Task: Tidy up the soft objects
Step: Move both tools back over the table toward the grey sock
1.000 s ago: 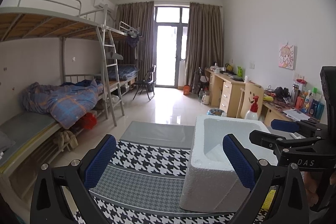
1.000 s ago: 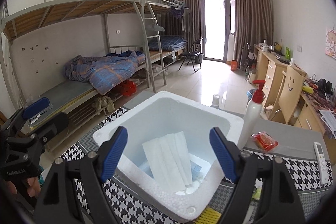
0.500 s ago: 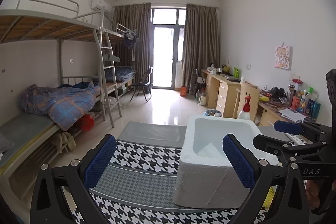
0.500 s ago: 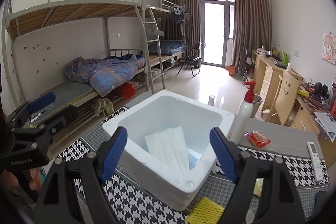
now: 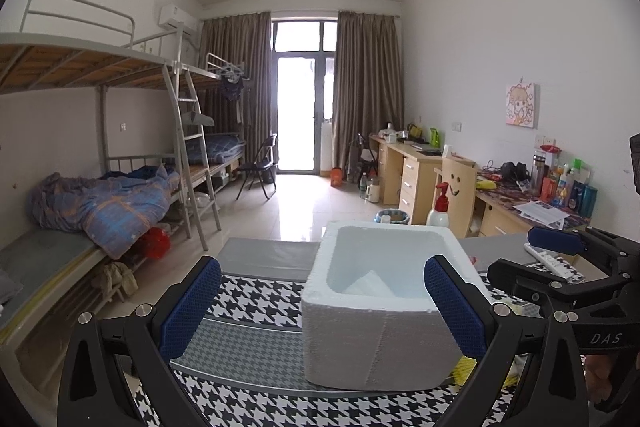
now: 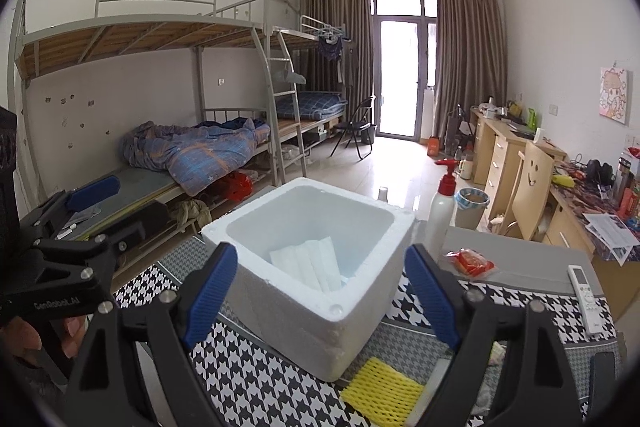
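Note:
A white foam box [image 6: 320,267] stands on the houndstooth cloth [image 6: 256,387]; it also shows in the left wrist view [image 5: 380,327]. White folded soft sheets [image 6: 312,263] lie inside it. A yellow foam net [image 6: 384,383] lies on the cloth in front of the box, near the right gripper. My right gripper [image 6: 320,303] is open and empty, held back from the box. My left gripper [image 5: 320,311] is open and empty, left of the box. Each gripper shows in the other's view.
A white pump bottle with a red top [image 6: 442,207] stands behind the box. A red packet [image 6: 470,261] and a white remote [image 6: 584,291] lie on the grey mat at the right. Bunk beds [image 6: 180,147] stand left, desks [image 6: 516,155] right.
Both grippers have drawn back and risen from the box, which now looks smaller and farther. The yellow foam net has come into the right wrist view. Both stay open.

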`<state>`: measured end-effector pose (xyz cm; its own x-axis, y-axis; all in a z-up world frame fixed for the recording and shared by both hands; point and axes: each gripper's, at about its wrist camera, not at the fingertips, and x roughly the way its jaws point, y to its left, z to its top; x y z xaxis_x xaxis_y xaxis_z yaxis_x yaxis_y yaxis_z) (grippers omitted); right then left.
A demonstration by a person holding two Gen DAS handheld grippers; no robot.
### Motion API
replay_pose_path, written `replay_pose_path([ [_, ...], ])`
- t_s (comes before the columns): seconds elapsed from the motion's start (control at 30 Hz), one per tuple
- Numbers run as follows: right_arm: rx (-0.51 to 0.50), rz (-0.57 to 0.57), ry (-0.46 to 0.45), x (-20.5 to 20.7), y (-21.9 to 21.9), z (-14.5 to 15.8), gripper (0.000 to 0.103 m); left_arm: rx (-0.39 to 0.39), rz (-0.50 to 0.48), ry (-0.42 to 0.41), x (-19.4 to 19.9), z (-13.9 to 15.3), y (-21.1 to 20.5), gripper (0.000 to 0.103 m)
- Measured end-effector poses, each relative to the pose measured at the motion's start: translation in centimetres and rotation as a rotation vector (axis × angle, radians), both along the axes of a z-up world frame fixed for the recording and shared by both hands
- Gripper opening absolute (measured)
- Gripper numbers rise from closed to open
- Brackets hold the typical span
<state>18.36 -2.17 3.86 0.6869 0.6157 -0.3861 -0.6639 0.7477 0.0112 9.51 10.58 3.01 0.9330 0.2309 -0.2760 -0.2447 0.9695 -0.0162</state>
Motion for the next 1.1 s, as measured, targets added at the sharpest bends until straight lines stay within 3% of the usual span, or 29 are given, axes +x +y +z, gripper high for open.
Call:
replay_pose_path([
  [1.1,0.062,-0.174,-0.032,-2.0,-9.0,-0.4,0.089,0.024,-0.216,0.019,0.6,0.2,-7.4,0.102],
])
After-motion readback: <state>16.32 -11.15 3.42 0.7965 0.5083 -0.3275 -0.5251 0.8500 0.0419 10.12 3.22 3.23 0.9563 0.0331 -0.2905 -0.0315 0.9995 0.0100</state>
